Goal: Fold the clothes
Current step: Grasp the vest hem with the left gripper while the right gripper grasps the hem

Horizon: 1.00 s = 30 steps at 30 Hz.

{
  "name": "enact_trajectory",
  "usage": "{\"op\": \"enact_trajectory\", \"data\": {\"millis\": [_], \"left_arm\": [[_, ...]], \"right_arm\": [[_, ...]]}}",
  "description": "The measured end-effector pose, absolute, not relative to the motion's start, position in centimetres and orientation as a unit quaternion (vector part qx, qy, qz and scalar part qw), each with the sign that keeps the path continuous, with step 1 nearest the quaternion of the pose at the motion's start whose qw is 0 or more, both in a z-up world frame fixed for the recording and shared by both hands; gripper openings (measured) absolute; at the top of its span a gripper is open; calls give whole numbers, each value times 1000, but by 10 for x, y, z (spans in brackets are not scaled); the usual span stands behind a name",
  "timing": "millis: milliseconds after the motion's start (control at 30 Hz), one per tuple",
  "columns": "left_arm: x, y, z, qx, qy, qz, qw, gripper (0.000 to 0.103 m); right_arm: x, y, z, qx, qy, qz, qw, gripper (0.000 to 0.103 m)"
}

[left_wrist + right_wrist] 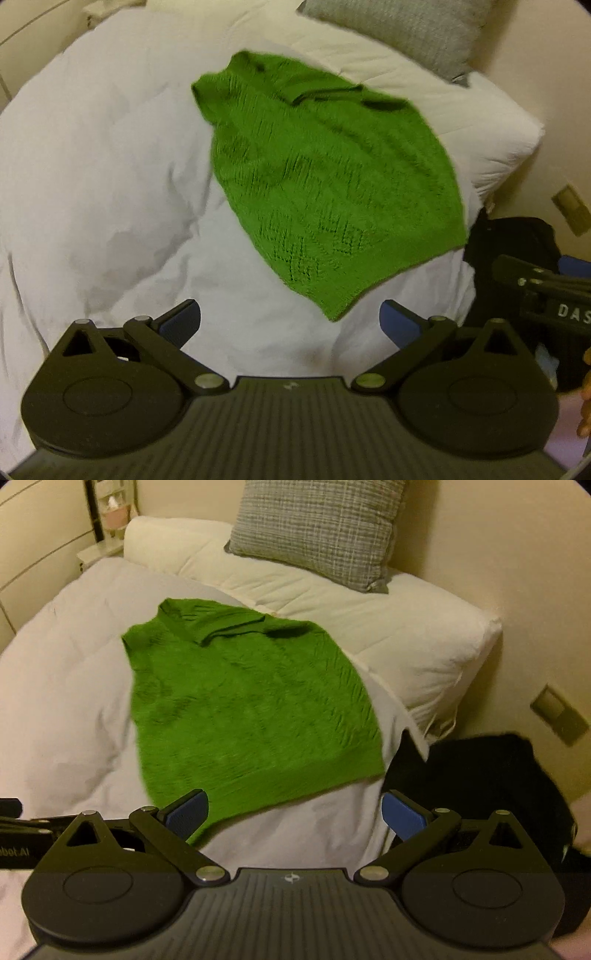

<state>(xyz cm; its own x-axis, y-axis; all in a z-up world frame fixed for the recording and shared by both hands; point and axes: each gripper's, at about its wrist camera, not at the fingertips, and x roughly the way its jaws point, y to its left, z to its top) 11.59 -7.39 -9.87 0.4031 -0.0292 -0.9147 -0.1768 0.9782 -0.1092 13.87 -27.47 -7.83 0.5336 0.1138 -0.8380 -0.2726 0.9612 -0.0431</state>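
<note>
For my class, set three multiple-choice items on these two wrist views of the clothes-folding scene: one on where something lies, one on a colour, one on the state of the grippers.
1. Where does the knitted top lie?
A. on the white duvet
B. on the floor
C. on the grey cushion

2. What colour is the top?
A. red
B. green
C. blue

3. How do the left gripper and right gripper stand?
A. both shut on the top
B. one open, one shut
C. both open, holding nothing

Answers:
1 A, the top is spread flat on the duvet, in front of the pillow.
2 B, the knit is bright green in both views.
3 C, each pair of blue-padded fingers is spread wide with nothing between them.
</note>
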Motion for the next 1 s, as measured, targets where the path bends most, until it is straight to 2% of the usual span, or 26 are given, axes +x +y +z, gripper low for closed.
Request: {"op": "enact_trajectory", "data": {"millis": [167, 333, 533, 800, 1000], "left_arm": [[144, -85, -143, -126, 582, 54, 802, 102], [159, -85, -184, -161, 592, 66, 787, 99], [169, -59, -222, -253, 603, 109, 748, 98], [199, -32, -243, -295, 590, 152, 736, 98], [234, -12, -256, -307, 573, 174, 740, 99]], "right_arm": [[170, -289, -114, -115, 495, 138, 850, 103], [207, -308, -155, -85, 540, 170, 820, 102], [243, -317, -191, -107, 556, 177, 805, 99], [285, -294, -205, -118, 555, 205, 798, 99], [315, -259, -208, -152, 525, 240, 803, 99]]}}
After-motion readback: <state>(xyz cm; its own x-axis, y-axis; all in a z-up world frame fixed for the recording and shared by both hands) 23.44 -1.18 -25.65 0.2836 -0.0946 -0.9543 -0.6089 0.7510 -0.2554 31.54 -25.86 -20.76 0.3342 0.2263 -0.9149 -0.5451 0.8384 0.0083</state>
